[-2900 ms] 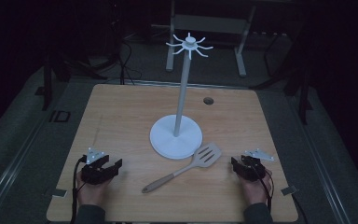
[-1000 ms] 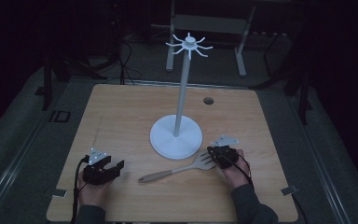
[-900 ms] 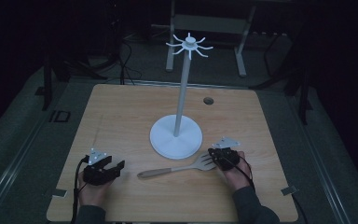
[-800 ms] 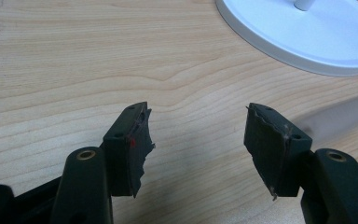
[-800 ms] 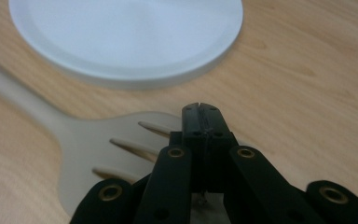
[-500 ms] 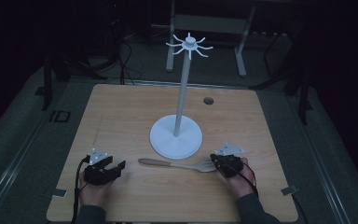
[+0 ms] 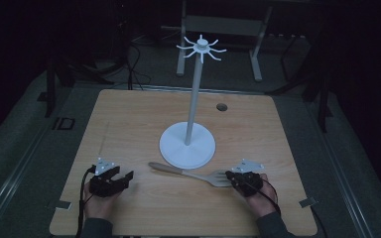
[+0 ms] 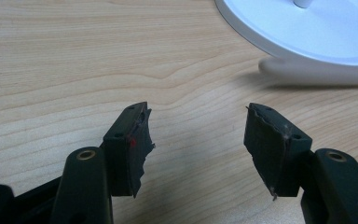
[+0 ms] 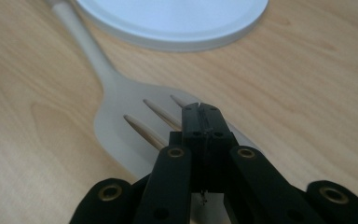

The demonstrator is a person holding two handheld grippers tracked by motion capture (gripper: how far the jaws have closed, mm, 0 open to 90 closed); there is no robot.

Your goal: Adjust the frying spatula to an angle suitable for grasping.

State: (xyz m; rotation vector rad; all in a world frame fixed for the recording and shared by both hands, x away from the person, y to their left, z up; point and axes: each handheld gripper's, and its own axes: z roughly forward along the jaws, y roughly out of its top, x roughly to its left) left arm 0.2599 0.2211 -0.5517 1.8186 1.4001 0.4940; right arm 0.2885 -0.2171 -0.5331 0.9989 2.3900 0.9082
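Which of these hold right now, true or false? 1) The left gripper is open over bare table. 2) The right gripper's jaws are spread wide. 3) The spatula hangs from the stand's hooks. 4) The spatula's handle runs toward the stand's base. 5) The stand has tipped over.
1) True: the left gripper has its jaws apart, with bare table between them.
2) False: the right gripper has its jaws pressed together over the spatula blade; whether they pinch the blade cannot be told.
3) False: the spatula lies flat on the table.
4) True: its handle reaches the edge of the stand's round base.
5) False: the stand is upright.
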